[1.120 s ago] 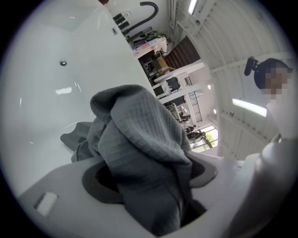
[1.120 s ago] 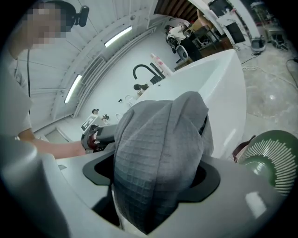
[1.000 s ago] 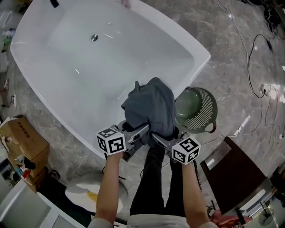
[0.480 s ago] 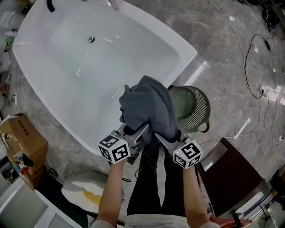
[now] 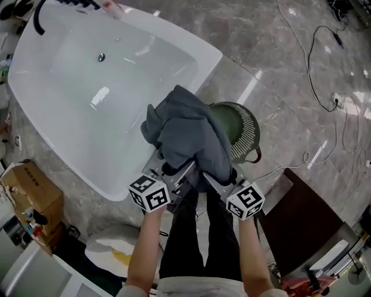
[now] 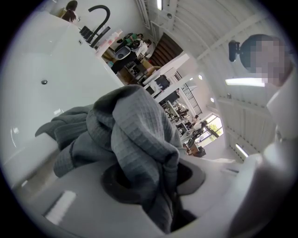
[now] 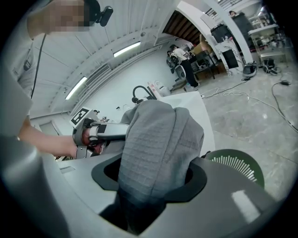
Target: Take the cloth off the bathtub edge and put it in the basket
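The left gripper's [image 6: 170,204] fingers are clamped on a fold of the grey cloth [image 5: 188,136]. Its jaws have just been closing, and the fabric fills the narrow gap between them. The right gripper's [image 7: 139,204] fingers pinch another fold of the same cloth in the same way. Its jaws have also just been closing, with the waffle-weave fabric packed between them. The two sets of fingertips sit close together, angled toward each other, so the cloth is held by both at once. It rises from the fingers in a bunched heap and spills out beyond them.

Just beyond and to the right of the right gripper's fingers stands the round green basket [image 5: 246,130], which has a slotted rim. In the head view the cloth covers the basket's left part. The right gripper view shows the cloth above the jaws and the basket lower down to the right, so the cloth is not in it. Only green wall shows in the visible part of the inside.

Beyond and to the left of the left gripper's fingers lies the white bathtub [image 5: 75,110]. A drain [image 5: 101,57] sits in its basin and a black faucet [image 5: 40,17] at the far end. Well to the left of the fingers, a cardboard box [image 5: 29,191] holds small items too small to tell apart.
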`<state>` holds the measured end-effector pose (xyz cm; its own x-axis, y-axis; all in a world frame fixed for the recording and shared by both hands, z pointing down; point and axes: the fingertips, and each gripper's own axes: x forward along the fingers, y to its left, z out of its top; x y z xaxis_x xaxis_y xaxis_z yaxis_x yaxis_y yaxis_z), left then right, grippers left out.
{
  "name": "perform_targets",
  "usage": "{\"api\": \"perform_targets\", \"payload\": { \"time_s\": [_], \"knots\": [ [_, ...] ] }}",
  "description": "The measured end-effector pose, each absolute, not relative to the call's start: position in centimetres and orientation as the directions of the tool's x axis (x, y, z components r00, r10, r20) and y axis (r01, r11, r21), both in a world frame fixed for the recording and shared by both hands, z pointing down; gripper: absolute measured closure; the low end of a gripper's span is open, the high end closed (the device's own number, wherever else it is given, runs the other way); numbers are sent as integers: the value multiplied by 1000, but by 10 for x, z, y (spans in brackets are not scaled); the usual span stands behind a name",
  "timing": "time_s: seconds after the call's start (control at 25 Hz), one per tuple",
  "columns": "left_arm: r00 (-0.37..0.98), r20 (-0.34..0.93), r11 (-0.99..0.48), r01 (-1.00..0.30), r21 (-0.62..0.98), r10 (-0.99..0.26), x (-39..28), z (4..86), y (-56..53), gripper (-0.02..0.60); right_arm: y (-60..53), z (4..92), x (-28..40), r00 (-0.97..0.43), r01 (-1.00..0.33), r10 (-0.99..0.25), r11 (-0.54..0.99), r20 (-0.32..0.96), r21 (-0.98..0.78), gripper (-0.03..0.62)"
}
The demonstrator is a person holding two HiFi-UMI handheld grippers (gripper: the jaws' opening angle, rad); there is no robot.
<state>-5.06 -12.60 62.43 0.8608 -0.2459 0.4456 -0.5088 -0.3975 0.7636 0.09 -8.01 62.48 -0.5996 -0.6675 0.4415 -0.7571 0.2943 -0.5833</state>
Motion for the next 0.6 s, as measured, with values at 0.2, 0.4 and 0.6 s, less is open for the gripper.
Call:
{"api": "perform_targets", "payload": {
  "time_s": [0.2,0.4,0.6],
  "knots": [
    [869,446,-413,-495,765,-214,-10,626,-105,388,-56,627,40,-573,-769,-688,262,446,-584,381],
    [876,457,-431,-477,766,-156,22,631,-84,388,-33,632,69,-539,-774,-712,208,450,-598,379],
    [880,462,-432,-460,776,-108,55,638,-62,388,-9,637,100,-504,-780,-733,159,457,-605,379]
  ]
}}
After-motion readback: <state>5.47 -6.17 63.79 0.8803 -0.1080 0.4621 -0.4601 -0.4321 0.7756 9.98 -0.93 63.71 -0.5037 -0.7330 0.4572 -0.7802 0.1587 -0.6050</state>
